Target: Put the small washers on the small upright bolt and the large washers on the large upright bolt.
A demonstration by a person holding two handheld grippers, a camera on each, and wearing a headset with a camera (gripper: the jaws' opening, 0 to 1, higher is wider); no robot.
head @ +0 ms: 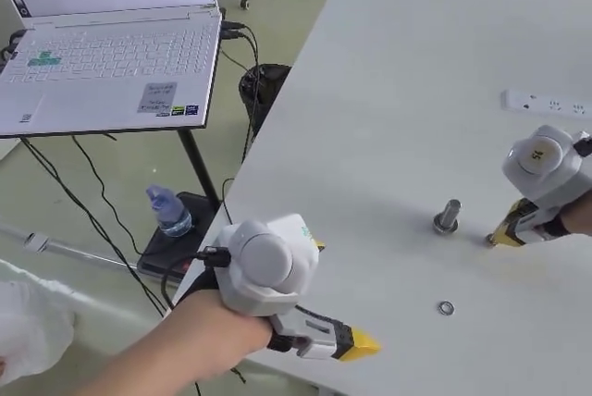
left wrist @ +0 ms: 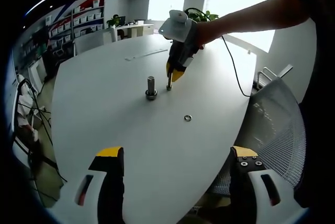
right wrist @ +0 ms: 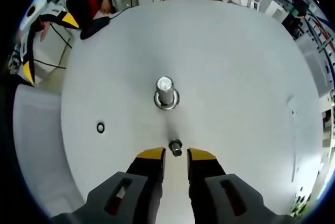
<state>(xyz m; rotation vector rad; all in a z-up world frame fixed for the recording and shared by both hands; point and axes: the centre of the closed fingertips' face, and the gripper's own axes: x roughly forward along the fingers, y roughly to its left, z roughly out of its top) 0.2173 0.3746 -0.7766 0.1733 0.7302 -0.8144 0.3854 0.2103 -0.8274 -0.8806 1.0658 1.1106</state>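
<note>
The large upright bolt stands on the white table with a large washer around its base. To its right stands the small upright bolt. My right gripper is open by a narrow gap, and the small bolt stands just at its tips with neither fingertip touching it. A small washer lies flat nearer the front edge. My left gripper hovers wide open near the table's front edge, holding nothing.
A laptop sits on a stand left of the table, with cables and a water bottle below it. A white power strip lies at the far right. A mesh chair stands by the table edge.
</note>
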